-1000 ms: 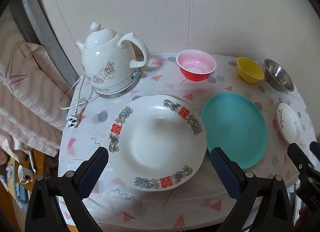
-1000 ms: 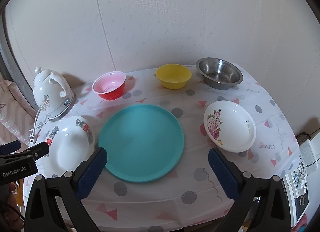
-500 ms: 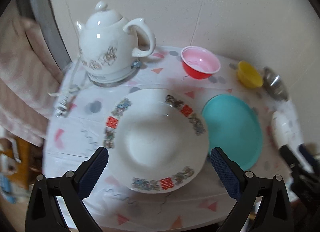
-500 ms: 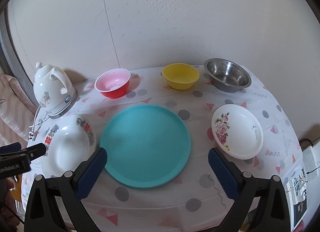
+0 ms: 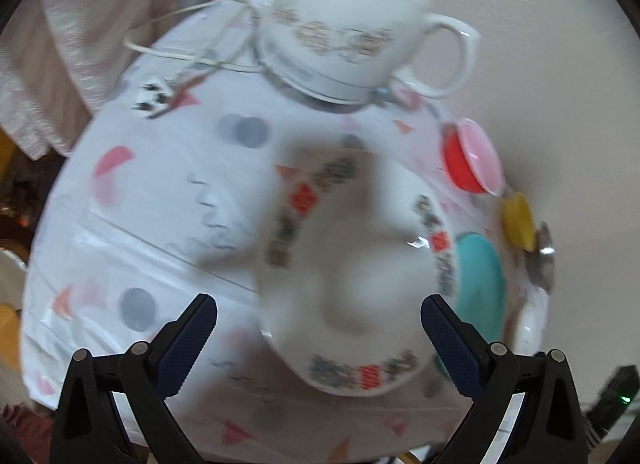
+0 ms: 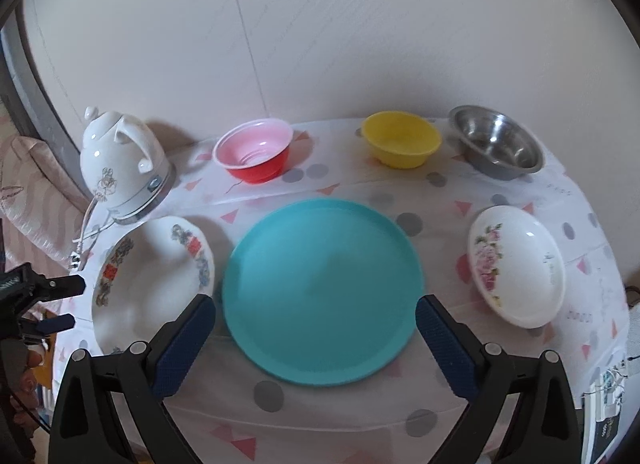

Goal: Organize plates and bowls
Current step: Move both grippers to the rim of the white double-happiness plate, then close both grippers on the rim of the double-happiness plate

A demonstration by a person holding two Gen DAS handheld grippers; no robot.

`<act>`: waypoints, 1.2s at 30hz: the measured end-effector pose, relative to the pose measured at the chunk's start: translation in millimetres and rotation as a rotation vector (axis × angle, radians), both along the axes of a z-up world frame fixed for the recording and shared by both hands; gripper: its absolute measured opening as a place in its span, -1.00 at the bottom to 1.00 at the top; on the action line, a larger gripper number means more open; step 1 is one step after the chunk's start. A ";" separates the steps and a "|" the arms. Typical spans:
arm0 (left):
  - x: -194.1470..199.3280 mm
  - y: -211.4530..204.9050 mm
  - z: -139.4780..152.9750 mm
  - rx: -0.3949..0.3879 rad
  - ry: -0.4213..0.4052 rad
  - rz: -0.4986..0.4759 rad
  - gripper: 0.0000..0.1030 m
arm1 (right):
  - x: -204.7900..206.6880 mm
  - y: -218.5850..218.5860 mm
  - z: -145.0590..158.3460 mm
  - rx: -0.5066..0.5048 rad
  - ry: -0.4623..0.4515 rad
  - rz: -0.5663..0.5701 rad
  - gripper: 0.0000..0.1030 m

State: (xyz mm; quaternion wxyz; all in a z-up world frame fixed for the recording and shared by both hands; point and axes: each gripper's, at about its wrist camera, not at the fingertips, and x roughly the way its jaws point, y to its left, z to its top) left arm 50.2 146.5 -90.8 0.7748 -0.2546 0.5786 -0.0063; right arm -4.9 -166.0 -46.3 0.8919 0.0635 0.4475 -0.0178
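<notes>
A large white plate with red and blue rim patterns (image 5: 352, 272) (image 6: 152, 288) lies at the table's left. A teal plate (image 6: 322, 290) (image 5: 482, 284) lies in the middle, a white floral dish (image 6: 518, 264) at the right. A red-pink bowl (image 6: 254, 150) (image 5: 472, 162), a yellow bowl (image 6: 400, 138) (image 5: 518, 220) and a steel bowl (image 6: 496, 142) stand along the back. My left gripper (image 5: 318, 348) is open, close over the patterned plate's near-left edge; the view is blurred. My right gripper (image 6: 316, 344) is open in front of the teal plate.
A white ceramic kettle (image 5: 352, 20) (image 6: 120, 160) with cord and plug (image 5: 156, 94) stands at the back left. A wall runs behind the table. A pink striped fabric (image 5: 60, 44) hangs off the left side. The patterned tablecloth (image 6: 360, 404) covers the table.
My left gripper has swung left and moved closer to the patterned plate and kettle, with the view tilted and blurred. My right gripper has edged nearer the teal plate. Nothing on the table has moved.
</notes>
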 end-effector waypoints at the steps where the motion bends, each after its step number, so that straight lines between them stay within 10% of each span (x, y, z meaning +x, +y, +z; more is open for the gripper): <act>1: -0.3 2.1 -1.1 -0.001 -0.011 0.001 0.96 | 2.2 1.9 -2.2 0.008 0.007 0.006 0.93; 13: 6.7 11.3 -17.6 0.056 -0.077 -0.037 0.54 | 38.1 35.0 -39.3 0.218 0.067 0.145 0.37; 36: 28.5 -1.9 -45.2 0.097 -0.074 -0.175 -0.28 | 78.6 70.3 -83.8 0.259 0.140 0.225 -0.25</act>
